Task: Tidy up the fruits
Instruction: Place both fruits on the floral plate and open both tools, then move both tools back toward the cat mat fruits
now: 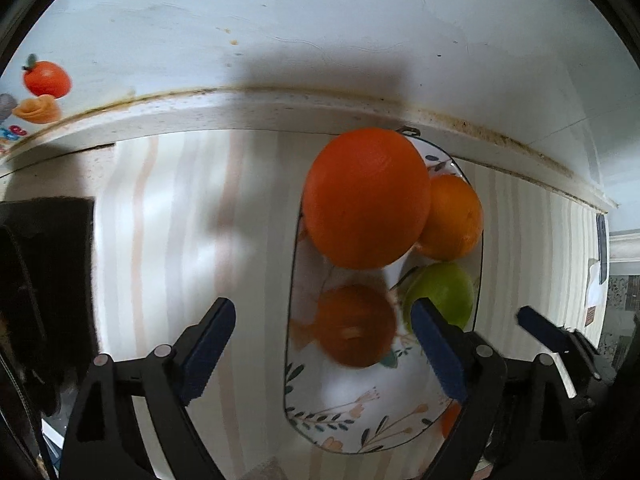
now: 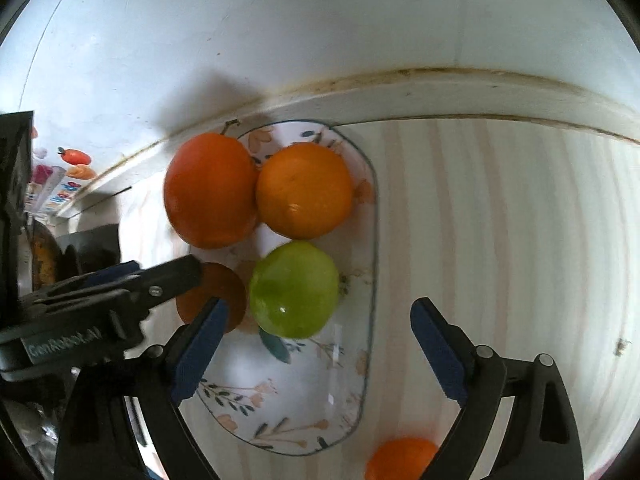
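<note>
On the striped counter (image 1: 168, 216), the left gripper (image 1: 322, 322) hangs over the left half of the floral plate (image 1: 340, 396), its two blue-padded fingers (image 1: 208, 344) spread wide with nothing between the pads. Ahead of this gripper and slightly right of its midline, a large deep-orange fruit (image 1: 366, 198) sits at the far end of the plate, looming large in the left wrist view. Between the open fingers, lower on the plate, lies a smaller, blurred orange fruit (image 1: 354, 326); whether either pad touches it cannot be told. Just behind the right-hand pad of this gripper a green apple (image 1: 444, 294) rests on the plate, and beyond it a lighter orange (image 1: 454, 218) presses against the large fruit.

Further right, the right gripper (image 2: 318, 326) hovers over the plate's right side, its jaws also wide apart and holding nothing. From its camera the green apple lies just ahead of its left pad (image 2: 200, 354), inside the gap but not gripped. The lighter orange and the large fruit stand side by side, touching, farther ahead at the plate's far end near the wall (image 2: 320, 40). One more orange (image 2: 402, 460) lies off the plate on the counter, close under this gripper, beside its right finger.
</note>
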Tool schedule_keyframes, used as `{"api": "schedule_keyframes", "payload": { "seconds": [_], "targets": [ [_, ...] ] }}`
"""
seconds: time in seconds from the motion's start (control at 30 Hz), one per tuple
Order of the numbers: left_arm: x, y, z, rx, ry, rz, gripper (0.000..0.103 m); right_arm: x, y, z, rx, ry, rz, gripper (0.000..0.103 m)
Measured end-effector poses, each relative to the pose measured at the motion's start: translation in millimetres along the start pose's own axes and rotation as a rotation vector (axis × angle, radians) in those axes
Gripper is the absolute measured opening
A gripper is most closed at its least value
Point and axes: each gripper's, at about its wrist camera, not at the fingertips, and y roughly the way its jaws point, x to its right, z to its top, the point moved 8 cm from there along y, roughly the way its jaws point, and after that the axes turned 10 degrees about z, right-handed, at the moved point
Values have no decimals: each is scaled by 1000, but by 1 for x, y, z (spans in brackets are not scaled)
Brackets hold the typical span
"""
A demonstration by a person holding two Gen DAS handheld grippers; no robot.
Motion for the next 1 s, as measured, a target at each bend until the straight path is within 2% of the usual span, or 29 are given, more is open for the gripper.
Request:
{"api": "schedule_keyframes", "payload": {
  "seconds": [0.2, 0.4, 0.6, 0.77, 1.0],
  "targets": [
    [-16, -27, -20, 79, 15, 61, 90, 3, -22, -20, 31, -10, -100, 96],
    [-31, -62, -54, 152, 5, 76, 90, -10, -52, -50, 64, -43, -135, 96],
    [-35, -97, -86, 226, 0, 81, 90, -33, -90, -80, 111, -84, -140, 96],
    [-40, -128, -116, 307, 15, 121, 90, -49, -121, -105, 147, -97, -127, 96],
    [-42, -162, -150, 359, 4, 79, 90, -68, -164, -135, 209, -114, -115, 96]
  ]
}}
